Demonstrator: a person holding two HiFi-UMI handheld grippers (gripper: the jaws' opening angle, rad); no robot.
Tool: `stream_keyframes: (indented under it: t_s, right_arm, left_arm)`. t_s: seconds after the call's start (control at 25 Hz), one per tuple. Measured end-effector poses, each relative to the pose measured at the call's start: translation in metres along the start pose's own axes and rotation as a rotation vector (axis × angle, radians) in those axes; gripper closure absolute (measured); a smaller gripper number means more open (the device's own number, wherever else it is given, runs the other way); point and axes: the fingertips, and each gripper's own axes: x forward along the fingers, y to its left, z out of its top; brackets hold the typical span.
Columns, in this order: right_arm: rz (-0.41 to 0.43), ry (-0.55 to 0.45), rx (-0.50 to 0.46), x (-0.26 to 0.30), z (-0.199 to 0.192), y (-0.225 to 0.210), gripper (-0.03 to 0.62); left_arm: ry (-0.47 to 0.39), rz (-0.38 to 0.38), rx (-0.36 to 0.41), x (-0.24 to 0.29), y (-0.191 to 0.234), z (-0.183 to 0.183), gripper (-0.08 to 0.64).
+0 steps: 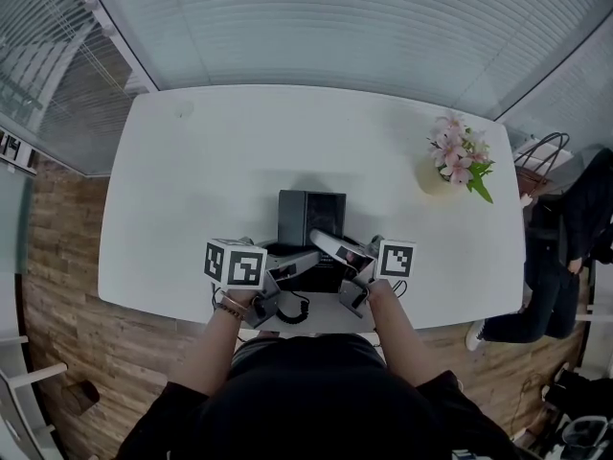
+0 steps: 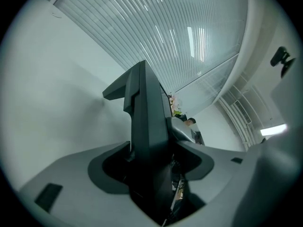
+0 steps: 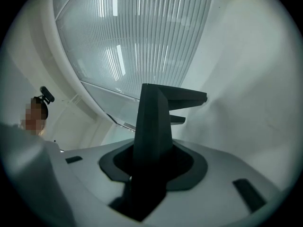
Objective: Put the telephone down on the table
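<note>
Head view: telephone [image 1: 311,220] sits on table [image 1: 211,161] at the near edge, so it looks set down. Left gripper [image 2: 137,86] and right gripper [image 3: 173,98] flank it, both clenched on nothing, probably just clearing it.

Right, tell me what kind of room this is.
Most likely an office meeting room. A large white table stands against glass walls with slatted blinds. A black desk telephone sits on the table near its front edge, and a vase of pink flowers stands at one end.
</note>
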Motion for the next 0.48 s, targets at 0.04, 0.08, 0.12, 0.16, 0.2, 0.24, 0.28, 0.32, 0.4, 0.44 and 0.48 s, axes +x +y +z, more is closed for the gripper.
stream_keyframes:
  t_s: [0.04,0.08,0.12,0.16,0.2,0.24,0.28,0.32,0.4,0.44,0.48]
  right_arm:
    - [-0.001,0.006,-0.005,0.0,-0.001,0.0,0.43]
    - [-0.003,0.012,-0.009,0.0,-0.001,0.0,0.43]
    - [-0.007,0.015,-0.013,0.0,-0.001,0.0,0.43]
    - [-0.012,0.017,-0.015,0.0,0.0,-0.001,0.43]
    - [-0.018,0.018,-0.016,0.0,0.001,-0.002,0.43]
    - [-0.023,0.02,-0.018,0.0,0.002,-0.002,0.43]
    - [-0.028,0.023,-0.019,0.0,0.002,-0.003,0.43]
    - [-0.033,0.027,-0.018,0.001,0.002,-0.004,0.43]
    - [-0.048,0.033,-0.012,0.002,0.001,-0.005,0.43]
    - [-0.056,0.036,-0.015,0.002,0.0,-0.006,0.43]
    - [-0.064,0.042,-0.022,0.002,0.0,-0.007,0.43]
  left_arm:
    - [-0.001,0.008,0.004,-0.001,0.0,-0.001,0.268]
    - [-0.003,0.018,0.01,-0.002,0.001,-0.001,0.262]
    - [-0.006,0.032,0.019,-0.004,0.002,0.0,0.256]
    - [-0.01,0.046,0.028,-0.006,0.003,0.0,0.253]
    - [-0.013,0.061,0.037,-0.007,0.005,0.001,0.253]
    - [-0.014,0.074,0.044,-0.008,0.006,0.002,0.253]
    - [-0.015,0.085,0.049,-0.009,0.007,0.003,0.253]
    - [-0.017,0.093,0.051,-0.009,0.008,0.003,0.253]
    - [-0.022,0.1,0.048,-0.009,0.009,0.003,0.25]
    - [-0.024,0.102,0.047,-0.01,0.01,0.002,0.25]
    - [-0.024,0.106,0.049,-0.01,0.011,0.002,0.247]
